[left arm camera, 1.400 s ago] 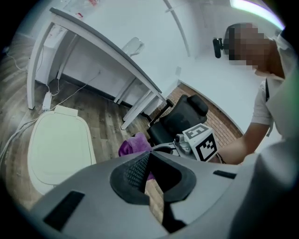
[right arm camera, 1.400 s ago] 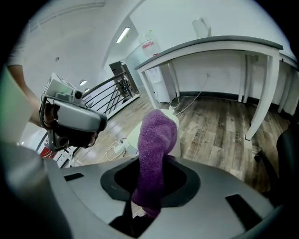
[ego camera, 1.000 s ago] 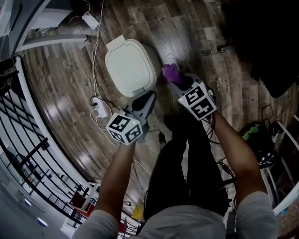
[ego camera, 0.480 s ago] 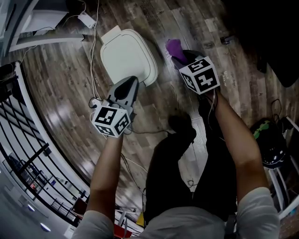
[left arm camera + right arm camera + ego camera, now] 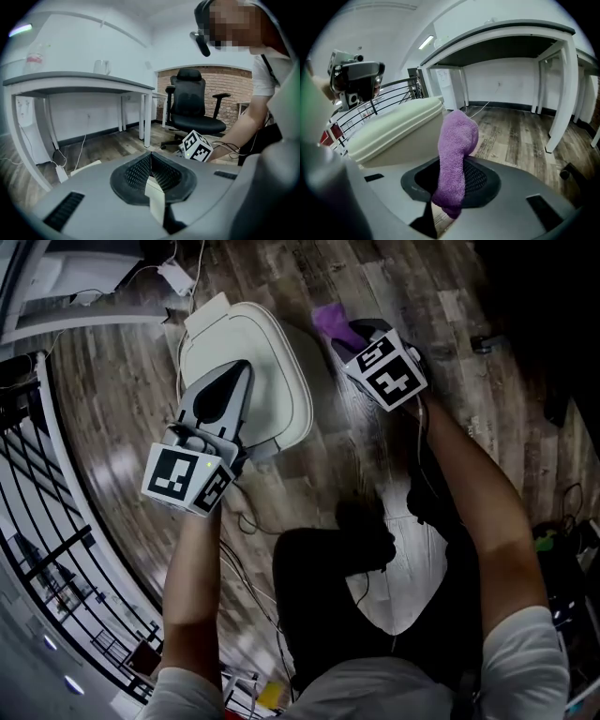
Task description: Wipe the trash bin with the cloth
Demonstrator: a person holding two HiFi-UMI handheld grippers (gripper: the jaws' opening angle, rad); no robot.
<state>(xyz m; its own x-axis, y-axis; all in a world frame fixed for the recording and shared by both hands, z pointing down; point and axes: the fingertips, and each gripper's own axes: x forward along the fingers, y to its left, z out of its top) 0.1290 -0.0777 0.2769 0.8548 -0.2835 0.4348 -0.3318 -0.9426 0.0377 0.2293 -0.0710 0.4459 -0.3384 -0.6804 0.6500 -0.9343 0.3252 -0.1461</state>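
Observation:
The white trash bin [image 5: 281, 381] stands on the wood floor with its lid down; in the right gripper view the bin [image 5: 393, 126] fills the left side. My left gripper [image 5: 234, 368] hovers over the lid, jaws pressed together with nothing between them [image 5: 150, 161]. My right gripper [image 5: 345, 336] is just past the bin's right side, shut on a purple cloth [image 5: 328, 320]. That cloth [image 5: 455, 150] sticks up from the jaws [image 5: 452, 180] and hangs close to the bin's wall; I cannot tell whether it touches. The right gripper's marker cube [image 5: 197, 146] shows in the left gripper view.
Cables and a power adapter [image 5: 176, 276] lie on the floor behind the bin. A black railing [image 5: 37, 521] runs along the left. A white desk [image 5: 75, 79] and a black office chair [image 5: 192, 110] stand beyond. My legs [image 5: 356, 549] are below the grippers.
Both grippers have come forward to the bin. The left one swung from beside the bin to above its lid. The right one carried the purple cloth down beside the bin's right side.

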